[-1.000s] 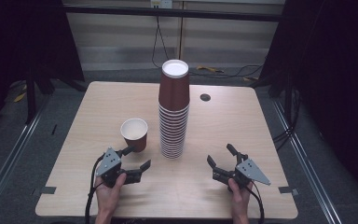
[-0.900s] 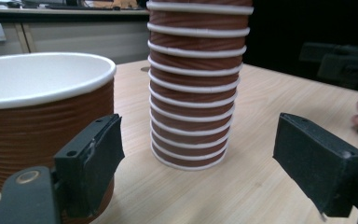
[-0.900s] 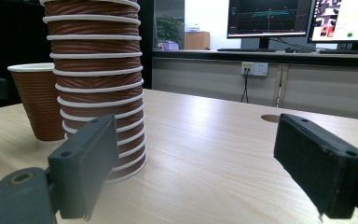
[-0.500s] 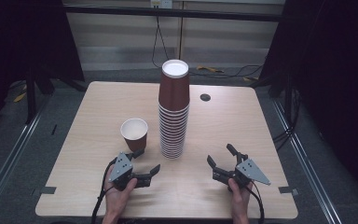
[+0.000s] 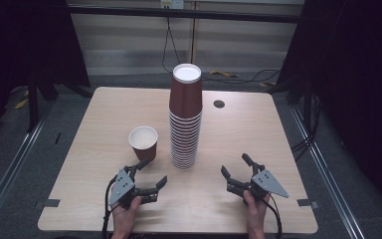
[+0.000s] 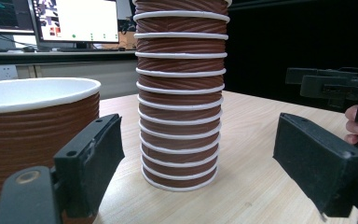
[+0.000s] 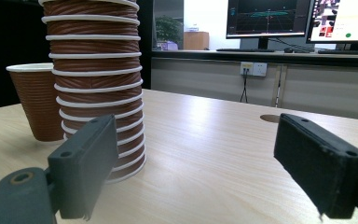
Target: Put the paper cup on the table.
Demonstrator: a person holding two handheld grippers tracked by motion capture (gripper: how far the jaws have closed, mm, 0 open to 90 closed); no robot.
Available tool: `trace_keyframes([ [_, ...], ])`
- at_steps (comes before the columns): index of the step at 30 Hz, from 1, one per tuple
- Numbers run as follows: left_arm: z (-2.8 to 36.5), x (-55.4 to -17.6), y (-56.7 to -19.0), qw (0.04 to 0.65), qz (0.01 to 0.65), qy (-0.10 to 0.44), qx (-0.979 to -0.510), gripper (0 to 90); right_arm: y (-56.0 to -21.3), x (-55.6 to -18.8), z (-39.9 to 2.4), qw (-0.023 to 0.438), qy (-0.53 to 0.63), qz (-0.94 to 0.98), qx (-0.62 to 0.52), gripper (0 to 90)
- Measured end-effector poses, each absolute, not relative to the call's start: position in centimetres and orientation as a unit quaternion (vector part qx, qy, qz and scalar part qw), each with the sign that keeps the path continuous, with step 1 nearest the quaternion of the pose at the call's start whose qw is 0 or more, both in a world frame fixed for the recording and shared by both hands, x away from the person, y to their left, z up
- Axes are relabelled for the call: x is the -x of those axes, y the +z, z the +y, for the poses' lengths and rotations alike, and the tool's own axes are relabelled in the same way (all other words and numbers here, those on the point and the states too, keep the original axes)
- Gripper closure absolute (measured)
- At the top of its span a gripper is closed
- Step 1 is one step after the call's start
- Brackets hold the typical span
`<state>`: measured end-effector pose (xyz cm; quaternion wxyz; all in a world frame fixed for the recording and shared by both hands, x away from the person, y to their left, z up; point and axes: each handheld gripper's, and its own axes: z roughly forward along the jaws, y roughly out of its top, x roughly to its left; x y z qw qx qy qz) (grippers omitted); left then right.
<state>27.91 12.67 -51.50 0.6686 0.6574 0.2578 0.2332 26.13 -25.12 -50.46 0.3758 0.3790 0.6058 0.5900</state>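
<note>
Brown ribbed paper cups form a tall stack mid-desk, the landmark here. A single cup stands upright just left of the stack. Nearer the person, the left gripper and right gripper rest with jaws spread wide, empty. Judged step: between cups; next, one gripper must steady the stack while the other lifts a cup.

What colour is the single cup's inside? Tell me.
White inside the cup, brown ribbed outside; clearest in the high view.
</note>
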Motion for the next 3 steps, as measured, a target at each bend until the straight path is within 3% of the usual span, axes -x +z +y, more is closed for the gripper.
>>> trace_keyframes([
  [3, 12.67, -27.91, -51.50, 0.668, 0.258, 0.232, -0.658, 15.5, -50.45, -26.15, -25.13, 0.374, 0.590, 0.606, -0.380, 13.4],
])
